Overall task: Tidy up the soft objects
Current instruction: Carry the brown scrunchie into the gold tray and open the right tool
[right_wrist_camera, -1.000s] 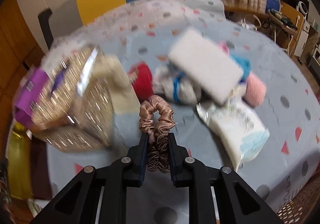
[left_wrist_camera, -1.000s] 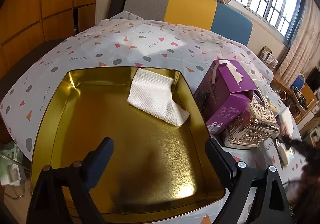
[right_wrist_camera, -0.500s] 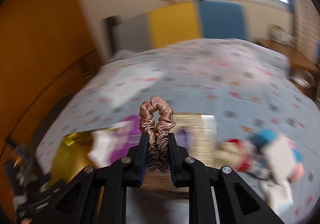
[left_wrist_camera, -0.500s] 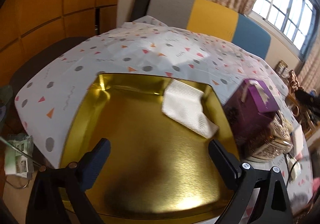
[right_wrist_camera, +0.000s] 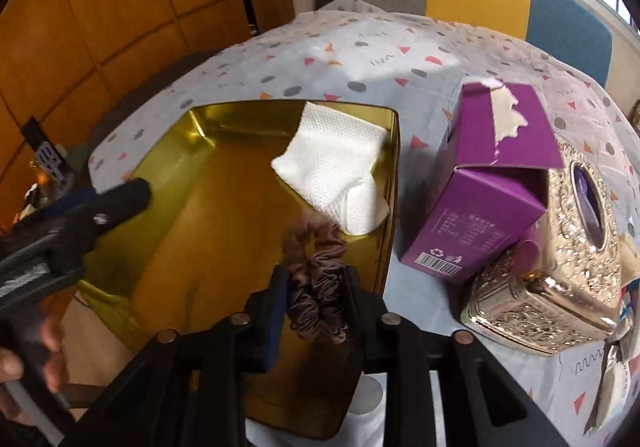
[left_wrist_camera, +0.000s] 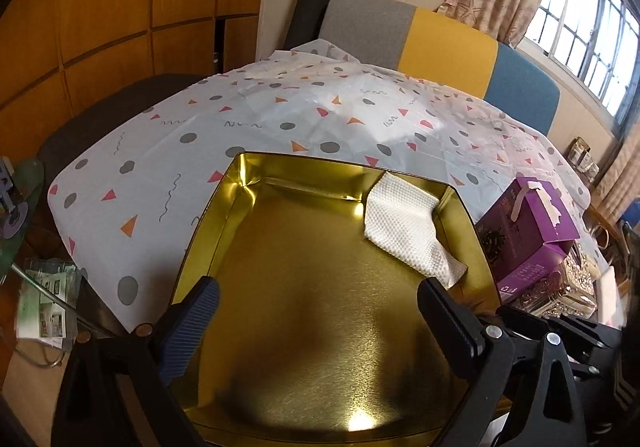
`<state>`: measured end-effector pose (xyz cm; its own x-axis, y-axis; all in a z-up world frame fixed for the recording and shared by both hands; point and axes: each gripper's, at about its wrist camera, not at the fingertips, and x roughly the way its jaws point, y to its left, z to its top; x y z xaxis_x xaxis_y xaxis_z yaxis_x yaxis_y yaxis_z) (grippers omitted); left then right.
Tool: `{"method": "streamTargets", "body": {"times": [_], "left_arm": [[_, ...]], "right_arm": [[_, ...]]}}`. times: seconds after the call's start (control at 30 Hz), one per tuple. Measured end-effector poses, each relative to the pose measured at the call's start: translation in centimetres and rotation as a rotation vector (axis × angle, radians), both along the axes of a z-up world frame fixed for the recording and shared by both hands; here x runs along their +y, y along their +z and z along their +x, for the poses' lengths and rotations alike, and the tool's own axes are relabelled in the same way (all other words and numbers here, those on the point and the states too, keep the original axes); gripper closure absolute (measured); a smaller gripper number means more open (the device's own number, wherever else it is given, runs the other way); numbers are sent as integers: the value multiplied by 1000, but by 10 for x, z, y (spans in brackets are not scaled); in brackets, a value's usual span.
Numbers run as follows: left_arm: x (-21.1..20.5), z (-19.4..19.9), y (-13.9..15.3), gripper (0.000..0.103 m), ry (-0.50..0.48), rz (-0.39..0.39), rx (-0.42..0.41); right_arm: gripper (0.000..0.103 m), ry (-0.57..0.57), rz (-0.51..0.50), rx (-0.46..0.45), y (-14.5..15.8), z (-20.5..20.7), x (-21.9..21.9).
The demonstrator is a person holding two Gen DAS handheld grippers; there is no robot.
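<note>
Brown satin scrunchie [right_wrist_camera: 316, 283] sits clenched in the right tool [right_wrist_camera: 316, 301], above the near right part of a shallow gold metal tin [right_wrist_camera: 192, 183] — a white embossed paper towel [right_wrist_camera: 336, 175] lies in its far right corner. Just right of the tin on the patterned tabletop [right_wrist_camera: 380, 59] stand a purple cardboard box [right_wrist_camera: 492, 187] and an ornate gold tissue holder [right_wrist_camera: 560, 275]. Only the left view shows the left tool [left_wrist_camera: 316, 311] spread wide and empty over the tin.

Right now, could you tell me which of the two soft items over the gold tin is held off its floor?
The brown scrunchie, pinched in the right gripper above the gold tin; the white cloth lies loose in the tin's far corner.
</note>
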<state>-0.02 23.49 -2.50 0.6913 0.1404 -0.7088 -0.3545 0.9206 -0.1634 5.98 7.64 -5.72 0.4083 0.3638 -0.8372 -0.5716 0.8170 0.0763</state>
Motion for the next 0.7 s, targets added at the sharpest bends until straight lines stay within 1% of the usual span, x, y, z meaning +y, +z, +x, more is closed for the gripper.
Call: {"method": "streamTargets", "body": {"times": [0.13,0.23,0.33,0.43,0.57,0.7], "left_arm": [[-6,0,3,3,-24,18,-11],[-13,1,7,3,-51,37,-21],[-21,1,12,3,-80,55,-33],[-33,0,18,3,-118,74,-45],[-45,1,21,3,-158,76,-46],[-57,1,22,3,-191,84,-44]], "right_arm": [[66,-18,29,-6,6,-1,-8],[65,-31,62,-35,17,-9,-21],[64,-33,100,-83,31,-17,-34],[64,-63,114,-132,43,-24,-53],[64,-131,121,-181,57,-26,-85],[64,-201,117,-206,64,-25,-115]]}}
